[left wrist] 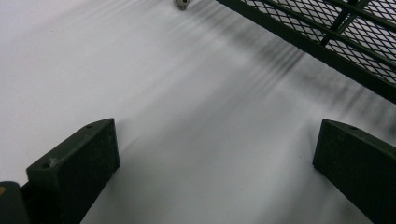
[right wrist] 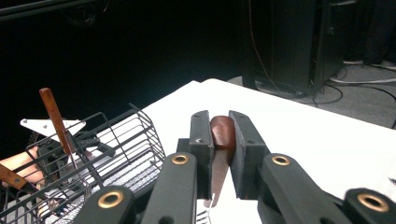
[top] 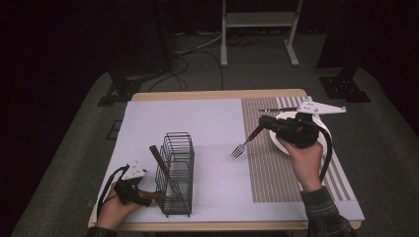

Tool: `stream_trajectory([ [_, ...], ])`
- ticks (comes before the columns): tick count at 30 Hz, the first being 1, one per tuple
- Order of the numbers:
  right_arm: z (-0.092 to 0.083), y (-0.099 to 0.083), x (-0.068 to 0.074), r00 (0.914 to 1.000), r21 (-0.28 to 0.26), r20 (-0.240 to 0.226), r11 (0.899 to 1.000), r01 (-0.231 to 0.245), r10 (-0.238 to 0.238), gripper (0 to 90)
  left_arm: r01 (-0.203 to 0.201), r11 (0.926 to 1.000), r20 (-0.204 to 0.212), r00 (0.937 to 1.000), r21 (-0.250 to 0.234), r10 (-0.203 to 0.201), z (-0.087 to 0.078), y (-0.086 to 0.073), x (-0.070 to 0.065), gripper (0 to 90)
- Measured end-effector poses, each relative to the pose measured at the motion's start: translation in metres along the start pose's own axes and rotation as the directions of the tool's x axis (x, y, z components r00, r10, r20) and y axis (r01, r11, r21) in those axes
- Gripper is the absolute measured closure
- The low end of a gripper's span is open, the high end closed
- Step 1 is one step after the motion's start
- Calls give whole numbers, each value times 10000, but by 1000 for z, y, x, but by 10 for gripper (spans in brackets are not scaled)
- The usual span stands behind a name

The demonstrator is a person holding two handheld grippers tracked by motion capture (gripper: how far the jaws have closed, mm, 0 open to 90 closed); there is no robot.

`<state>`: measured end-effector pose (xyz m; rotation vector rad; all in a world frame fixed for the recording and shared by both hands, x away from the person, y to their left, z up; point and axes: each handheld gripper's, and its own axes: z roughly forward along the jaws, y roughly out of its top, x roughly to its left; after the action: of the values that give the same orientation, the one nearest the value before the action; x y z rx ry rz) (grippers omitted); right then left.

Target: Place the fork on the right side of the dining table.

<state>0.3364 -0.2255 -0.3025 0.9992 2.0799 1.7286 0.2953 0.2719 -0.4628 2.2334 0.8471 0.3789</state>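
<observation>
While my right gripper (top: 260, 129) clamps the brown wooden handle of the silver fork (top: 238, 150), I carry it toward the black wire cutlery basket (top: 177, 173).

Nearest me, my left gripper (top: 148, 196) rests on the white table mat (top: 212, 123) just beside the basket's near end, its jaws spread apart with nothing between them, placed to steady the frame. Inside the basket a wooden-handled utensil (top: 159, 160) leans tilted. Farther off, the fork hangs tines-down over the mat, between basket and round white plate (top: 322, 140) on the striped placemat (top: 267, 168). I should tip the tines straight down, clear the rim, and let go only once they are inside.
</observation>
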Motion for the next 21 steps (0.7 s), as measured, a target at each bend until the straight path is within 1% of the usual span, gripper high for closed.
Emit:
stream_trajectory([
  [3,-9,-4,-3,9998,-34,157,9999,-125,126,801,10,10000,0,10000,-8,-10,0,0,0,0],
  [5,-12,-5,-3,9996,-34,196,9998,-192,192,801,18,10000,2,10000,-10,-18,0,0,0,0],
  [6,-18,-8,-5,9992,-67,289,9996,-287,289,801,20,10000,0,10000,-15,-20,0,0,0,0],
  [11,-29,-14,-10,9975,-119,558,9990,-434,440,801,17,10000,3,10000,-4,-17,0,0,0,0],
  [15,-37,-19,-14,9952,-74,756,9981,-611,615,801,23,10000,4,10000,-6,-23,0,0,0,0],
  [16,-39,-21,-15,9949,-83,817,9982,-589,594,801,23,10000,4,10000,-6,-23,0,0,0,0],
  [18,-43,-23,-17,9929,-63,922,9972,-744,747,801,19,10000,-2,10000,-14,-19,0,0,0,0],
  [19,-43,-23,-17,9929,-63,922,9972,-744,747,801,19,10000,-2,10000,-14,-19,0,0,0,0],
  [20,-48,-25,-19,9914,-92,1070,9971,-751,757,800,20,10000,-3,10000,-18,-20,0,0,0,0],
  [21,-50,-26,-20,9905,-137,1124,9968,-785,796,800,18,10000,-3,10000,-16,-18,0,0,0,0],
])
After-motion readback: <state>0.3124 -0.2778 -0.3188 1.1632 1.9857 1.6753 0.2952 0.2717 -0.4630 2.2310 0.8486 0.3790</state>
